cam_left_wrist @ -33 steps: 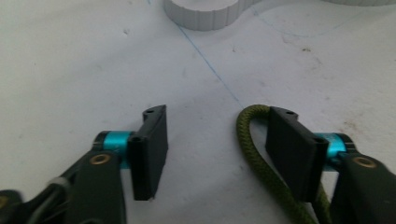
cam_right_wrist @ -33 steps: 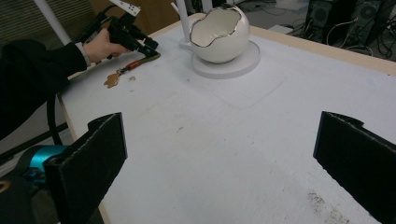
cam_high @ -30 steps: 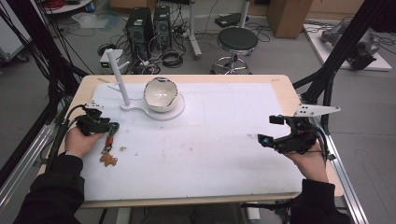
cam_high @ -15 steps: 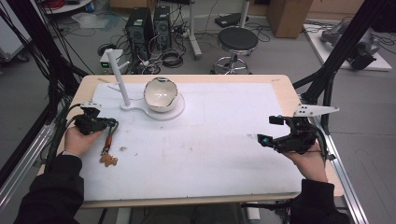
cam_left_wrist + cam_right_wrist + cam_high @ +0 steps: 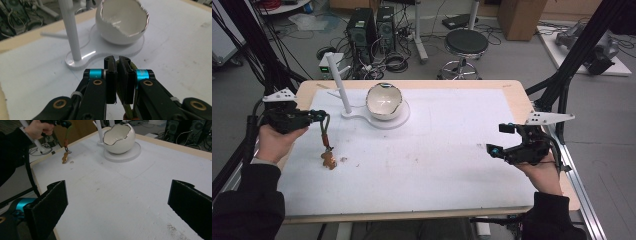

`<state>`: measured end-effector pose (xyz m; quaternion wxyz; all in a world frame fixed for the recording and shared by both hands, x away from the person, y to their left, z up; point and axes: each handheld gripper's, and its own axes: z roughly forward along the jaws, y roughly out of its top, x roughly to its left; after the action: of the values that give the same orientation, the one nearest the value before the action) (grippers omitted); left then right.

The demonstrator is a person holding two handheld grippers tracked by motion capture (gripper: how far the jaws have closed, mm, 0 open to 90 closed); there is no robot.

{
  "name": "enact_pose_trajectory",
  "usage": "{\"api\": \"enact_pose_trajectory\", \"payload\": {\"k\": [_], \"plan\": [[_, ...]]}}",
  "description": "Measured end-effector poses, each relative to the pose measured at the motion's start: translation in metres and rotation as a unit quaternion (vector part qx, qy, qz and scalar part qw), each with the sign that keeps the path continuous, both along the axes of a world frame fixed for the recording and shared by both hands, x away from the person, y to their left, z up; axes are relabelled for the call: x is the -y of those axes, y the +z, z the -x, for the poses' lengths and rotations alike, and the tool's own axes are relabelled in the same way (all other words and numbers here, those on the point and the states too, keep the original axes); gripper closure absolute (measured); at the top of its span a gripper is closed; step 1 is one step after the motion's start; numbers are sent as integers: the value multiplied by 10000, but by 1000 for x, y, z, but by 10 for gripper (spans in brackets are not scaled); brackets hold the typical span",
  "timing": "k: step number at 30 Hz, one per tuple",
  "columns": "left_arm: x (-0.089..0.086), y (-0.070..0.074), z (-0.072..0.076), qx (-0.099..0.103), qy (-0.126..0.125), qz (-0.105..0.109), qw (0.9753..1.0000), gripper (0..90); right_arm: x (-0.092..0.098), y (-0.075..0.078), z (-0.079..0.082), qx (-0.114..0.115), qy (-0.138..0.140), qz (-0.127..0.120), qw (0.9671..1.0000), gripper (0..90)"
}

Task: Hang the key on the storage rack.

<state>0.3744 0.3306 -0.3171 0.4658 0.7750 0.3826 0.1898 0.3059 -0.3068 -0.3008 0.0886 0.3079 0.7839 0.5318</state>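
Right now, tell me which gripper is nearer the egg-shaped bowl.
Left. The left gripper holds a keychain beside the egg-shaped bowl's stand; the right gripper hovers far across the table.

A person is wearing dark long sleeves reaching to both wrists, and each hand is carrying a black two-jaw handheld left gripper and right gripper. Each gripper is showing bright blue metal collars behind its flat black jaws, brass-coloured round screws on its black arms, and a pale grey three-cornered plate dotted with small holes on top. A thick black cable is trailing from the left gripper, and white zip ties are wrapping its linkage arms.
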Motion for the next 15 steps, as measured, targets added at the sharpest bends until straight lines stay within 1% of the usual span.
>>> {"api": "enact_pose_trajectory", "payload": {"k": [4,7,9,11,15], "plan": [[3,29,9,264,-8,66,9996,846,-2,1,1,2,55,-5,10000,18],[5,41,10,341,-24,33,9994,846,-3,2,1,14,86,-19,10000,18],[6,46,10,365,7,18,9993,846,-2,2,1,54,92,-27,9999,18],[8,48,7,350,10,-29,9994,846,-1,3,2,31,87,-47,9999,18],[11,45,-3,287,92,-61,9995,846,0,3,3,48,77,-60,9999,18]]}}
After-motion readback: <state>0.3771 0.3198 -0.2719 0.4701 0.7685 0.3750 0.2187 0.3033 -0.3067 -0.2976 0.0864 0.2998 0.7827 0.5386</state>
